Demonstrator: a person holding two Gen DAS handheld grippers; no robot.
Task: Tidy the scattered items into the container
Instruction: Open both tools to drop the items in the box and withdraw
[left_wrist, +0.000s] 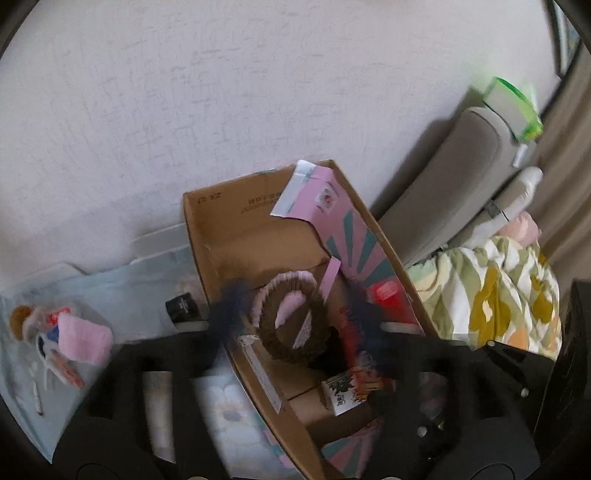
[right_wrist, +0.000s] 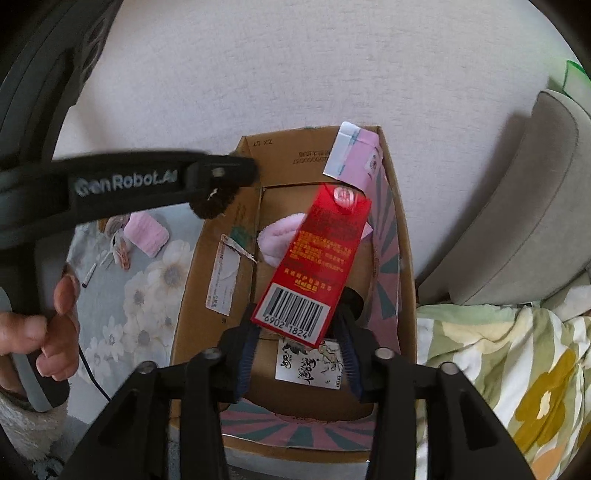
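Right over the cardboard box (right_wrist: 400, 236), the right tongs (right_wrist: 297, 332) loosely flank the red carton (right_wrist: 314, 258), its length pointing away, while the left tongs (left_wrist: 291, 314) gape empty above a brown ring (left_wrist: 290, 321).

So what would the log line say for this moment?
left gripper open over box | right gripper open, red carton between jaws | pink cloth outside box
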